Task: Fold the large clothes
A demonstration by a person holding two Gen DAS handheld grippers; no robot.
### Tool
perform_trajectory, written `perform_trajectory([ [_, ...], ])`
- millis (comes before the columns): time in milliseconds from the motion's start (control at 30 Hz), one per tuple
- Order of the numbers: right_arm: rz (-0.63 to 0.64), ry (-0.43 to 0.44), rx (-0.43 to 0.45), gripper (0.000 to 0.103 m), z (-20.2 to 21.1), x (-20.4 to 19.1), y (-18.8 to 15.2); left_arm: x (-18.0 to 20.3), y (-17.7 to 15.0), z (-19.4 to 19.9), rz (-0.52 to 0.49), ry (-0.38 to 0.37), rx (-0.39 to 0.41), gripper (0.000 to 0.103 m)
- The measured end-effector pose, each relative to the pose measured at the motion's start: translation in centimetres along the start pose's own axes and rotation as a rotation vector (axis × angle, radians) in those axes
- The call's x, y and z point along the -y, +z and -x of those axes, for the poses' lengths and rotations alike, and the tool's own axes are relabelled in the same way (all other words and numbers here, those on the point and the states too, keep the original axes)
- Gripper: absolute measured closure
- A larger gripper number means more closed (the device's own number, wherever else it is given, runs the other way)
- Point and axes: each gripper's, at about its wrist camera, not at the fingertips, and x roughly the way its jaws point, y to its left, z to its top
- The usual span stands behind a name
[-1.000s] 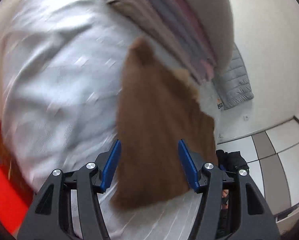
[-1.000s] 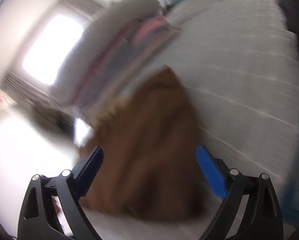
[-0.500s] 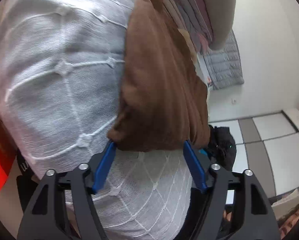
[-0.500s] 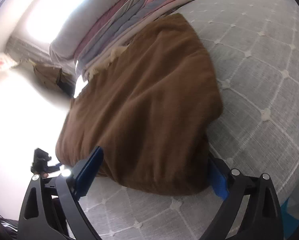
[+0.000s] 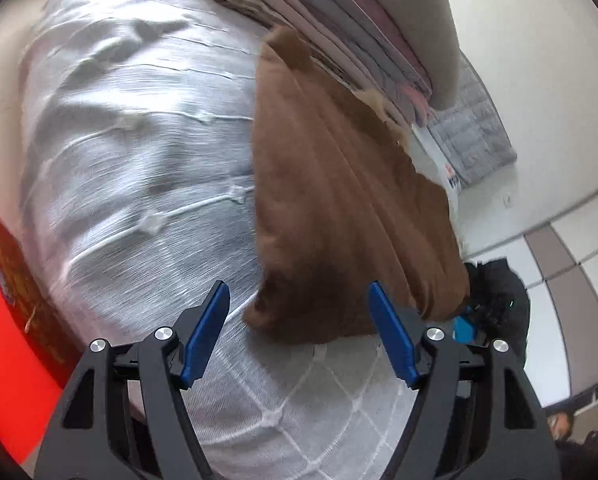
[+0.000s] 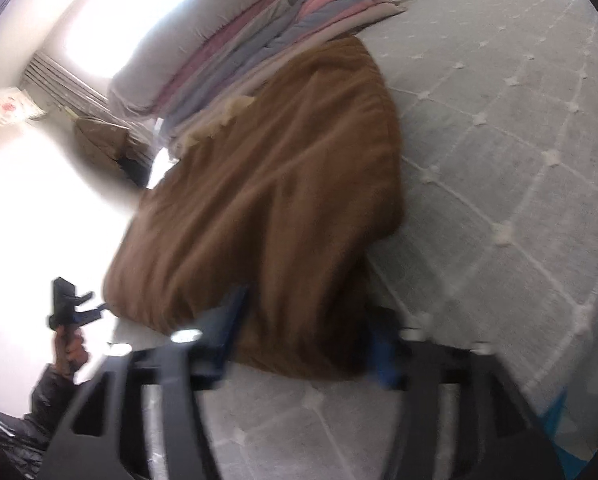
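The folded brown fleece garment is laid flat on the white quilted mattress, its far edge against the stack of folded pastel bedding. Since half a second ago the left gripper is backed off the near hem; jaws wide, nothing held. The right gripper is closing, near hem between the jaws; contact probably not made, view blurred. Another fold is likely being started.

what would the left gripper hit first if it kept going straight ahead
Most likely the near edge of the brown garment, which lies just ahead between the open left gripper fingers; depth is blurred.
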Motion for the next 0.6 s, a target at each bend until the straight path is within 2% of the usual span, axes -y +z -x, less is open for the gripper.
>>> perform_trajectory([
  [67,0.028,0.009,-0.037,0.023,-1.2,-0.8,0.3,0.6,0.2,-1.4,-0.019,-0.021,-0.035,0.035],
  [133,0.089,-0.059,-0.064,0.023,-2.3,-2.0,0.5,1.6,0.4,-2.1,-0.044,-0.020,-0.038,0.035],
  [167,0.091,-0.067,-0.060,0.029,-2.3,-2.1,0.5,1.9,0.4,-2.3,-0.058,-0.011,-0.038,0.037],
  [200,0.082,-0.089,-0.045,0.049,-2.1,-2.1,0.6,2.0,0.4,-2.4,-0.068,0.013,-0.044,0.043],
  [233,0.054,-0.088,-0.026,0.058,-1.6,-1.7,0.7,1.9,0.0,-2.5,-0.071,0.051,-0.062,0.054],
  [300,-0.002,-0.057,-0.004,0.070,-0.9,-1.0,0.5,1.9,0.0,-2.7,-0.047,0.073,-0.075,0.062],
  [367,-0.044,-0.050,0.010,0.075,-0.5,-0.9,0.4,2.9,0.0,-2.4,-0.059,0.105,-0.061,0.072],
  [433,-0.085,-0.024,0.029,0.079,0.3,-1.2,1.0,4.1,-0.1,-1.7,-0.091,0.132,-0.033,0.077],
  [500,-0.110,0.014,0.042,0.082,1.0,-1.7,2.2,6.2,0.4,-0.5,-0.132,0.138,0.003,0.080],
  [600,-0.084,0.062,0.044,0.086,2.5,-3.8,4.6,9.3,2.1,1.7,-0.231,0.175,0.004,0.082],
])
